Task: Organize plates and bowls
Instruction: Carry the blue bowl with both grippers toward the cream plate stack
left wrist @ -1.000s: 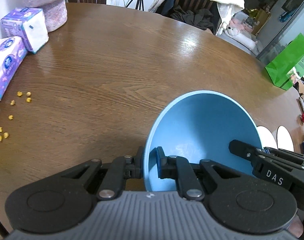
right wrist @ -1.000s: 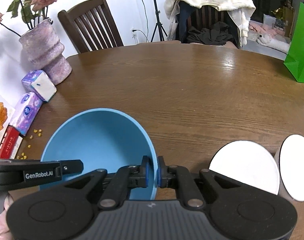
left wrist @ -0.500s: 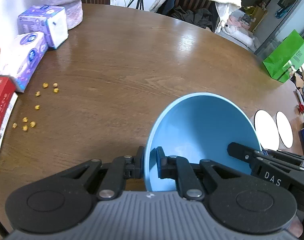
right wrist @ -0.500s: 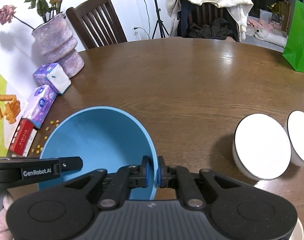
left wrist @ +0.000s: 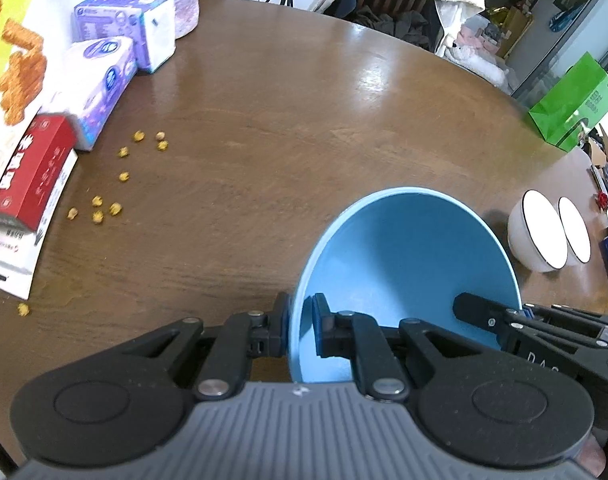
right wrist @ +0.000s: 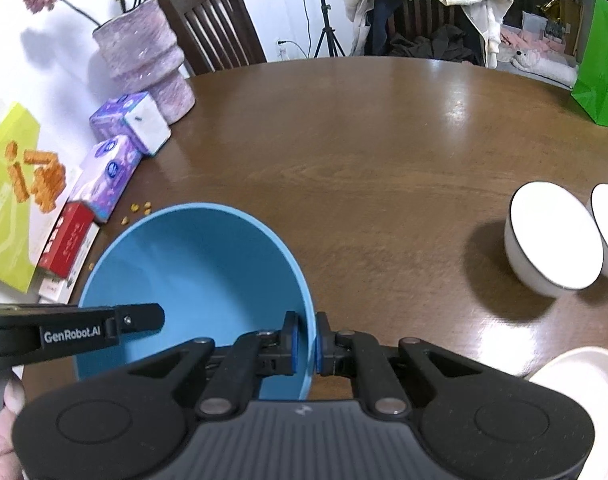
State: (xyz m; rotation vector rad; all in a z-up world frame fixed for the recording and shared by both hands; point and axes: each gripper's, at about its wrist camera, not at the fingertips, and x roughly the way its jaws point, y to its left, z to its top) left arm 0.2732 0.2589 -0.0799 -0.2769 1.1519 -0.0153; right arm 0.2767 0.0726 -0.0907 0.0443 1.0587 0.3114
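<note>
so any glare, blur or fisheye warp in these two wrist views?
Left wrist: glare patch on the table; red box and crumbs at the left edge look smeared; table edge bows. Right wrist: bright streak on the tabletop, white bowl casts a dark shadow leftward; blue bowl stays sharp.

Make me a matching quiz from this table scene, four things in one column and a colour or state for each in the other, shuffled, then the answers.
Things:
1. blue bowl
2. nearer white bowl
3. paper bag
4. vase

Descriptions:
A. bright green, at the far right table edge
B. pinched at its rim by both hand-held grippers
C. pale purple, holding flowers
D. standing free on the wooden table, untouched

Pairs: 1-B, 2-D, 3-A, 4-C
</note>
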